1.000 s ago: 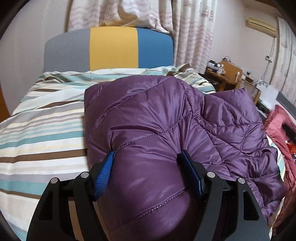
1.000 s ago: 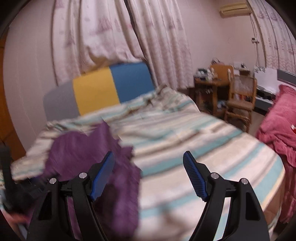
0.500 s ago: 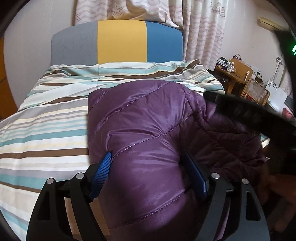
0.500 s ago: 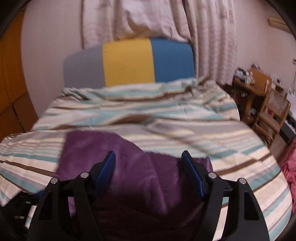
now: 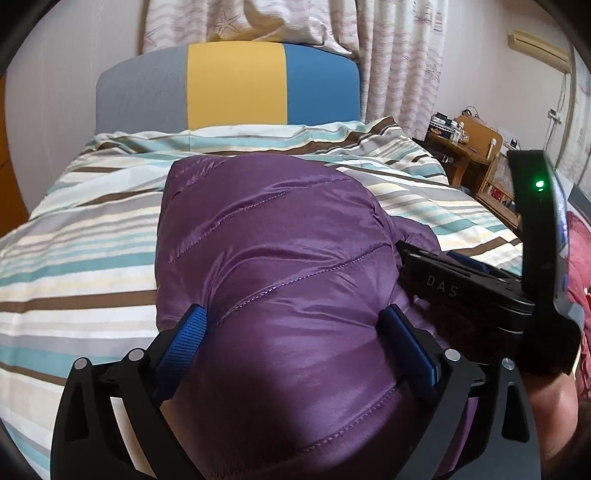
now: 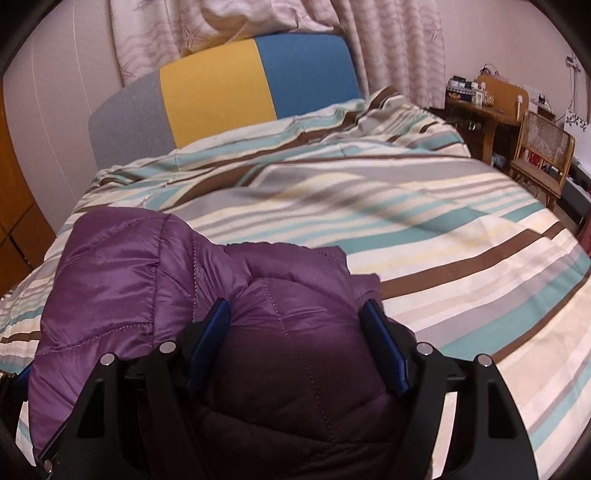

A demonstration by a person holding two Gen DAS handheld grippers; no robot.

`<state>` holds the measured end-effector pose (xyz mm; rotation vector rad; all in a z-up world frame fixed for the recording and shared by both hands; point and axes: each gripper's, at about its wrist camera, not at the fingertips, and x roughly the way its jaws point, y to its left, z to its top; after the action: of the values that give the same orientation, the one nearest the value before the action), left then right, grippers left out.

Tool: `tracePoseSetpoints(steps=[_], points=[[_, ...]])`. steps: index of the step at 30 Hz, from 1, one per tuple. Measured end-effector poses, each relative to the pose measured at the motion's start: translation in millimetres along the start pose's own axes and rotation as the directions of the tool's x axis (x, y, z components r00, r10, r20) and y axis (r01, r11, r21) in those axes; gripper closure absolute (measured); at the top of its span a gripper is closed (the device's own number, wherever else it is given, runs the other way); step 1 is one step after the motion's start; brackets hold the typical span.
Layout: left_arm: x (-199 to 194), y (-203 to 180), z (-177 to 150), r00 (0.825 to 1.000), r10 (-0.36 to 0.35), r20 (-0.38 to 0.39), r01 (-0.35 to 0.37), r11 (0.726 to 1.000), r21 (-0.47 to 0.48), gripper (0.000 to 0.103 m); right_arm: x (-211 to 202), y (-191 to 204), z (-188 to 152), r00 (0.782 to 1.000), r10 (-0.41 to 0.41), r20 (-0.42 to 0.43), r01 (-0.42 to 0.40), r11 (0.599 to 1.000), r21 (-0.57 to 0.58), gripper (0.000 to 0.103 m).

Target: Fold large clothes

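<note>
A purple quilted puffer jacket (image 5: 280, 266) lies bunched in a thick, folded mound on a bed covered by a striped duvet (image 5: 74, 251) in teal, brown, grey and cream. The jacket sits toward the near side of the bed, well short of the grey, yellow and blue headboard (image 5: 232, 85).

The left gripper (image 5: 295, 347) straddles the nearest bulge of the jacket, its blue-padded jaws standing wide and opening; the padded fabric swells up between them, and whether the pads press on it cannot be told.

The right gripper (image 6: 295, 343) is set over the jacket's right-hand portion, jaws moderately wide, with a darker fold of the same garment rising between the pads (image 6: 384, 350); whether it grips that fold cannot be told. In the left wrist view the right gripper (image 5: 461, 284) appears as a black body with a green light, resting against the jacket's right edge.

Starfish-patterned curtains (image 6: 258, 22) hang behind the headboard, and a wooden desk (image 6: 487, 99) and cane-backed chair (image 6: 543, 155) stand at the far right.
</note>
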<state>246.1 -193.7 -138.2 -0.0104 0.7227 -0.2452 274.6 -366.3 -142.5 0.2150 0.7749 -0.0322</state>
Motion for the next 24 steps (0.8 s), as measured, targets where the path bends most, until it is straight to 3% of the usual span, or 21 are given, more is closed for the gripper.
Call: tracePoseSetpoints(steps=[3,7,13,19,24], points=[[3,1,-3,1.0,0.005,0.006,-0.005,1.0,-0.005,0.008,14,-5,1,0.999,0.028,-0.045,-0.027,0.999,0.019,0.028],[1,0,-5,1.0,0.015,0.01,-0.015,1.0,0.0,0.007,12,-3,-2,0.999,0.016,-0.034,-0.015,1.0,0.013,0.028],[-7,2,25,0.997,0.024,-0.073,-0.028,0.998,-0.056,0.005,10,-5,-2,1.0,0.015,-0.023,-0.015,1.0,0.026,0.028],[16,12,77,0.984,0.14,-0.108,-0.153,0.981,-0.117,0.005,5,-4,-3,1.0,0.012,-0.004,-0.011,0.999,0.03,0.026],[59,14,79,0.959,0.193,-0.205,-0.212,0.974,-0.074,0.004,4,-5,-3,1.0,0.01,-0.005,-0.01,0.999,0.039,0.026]])
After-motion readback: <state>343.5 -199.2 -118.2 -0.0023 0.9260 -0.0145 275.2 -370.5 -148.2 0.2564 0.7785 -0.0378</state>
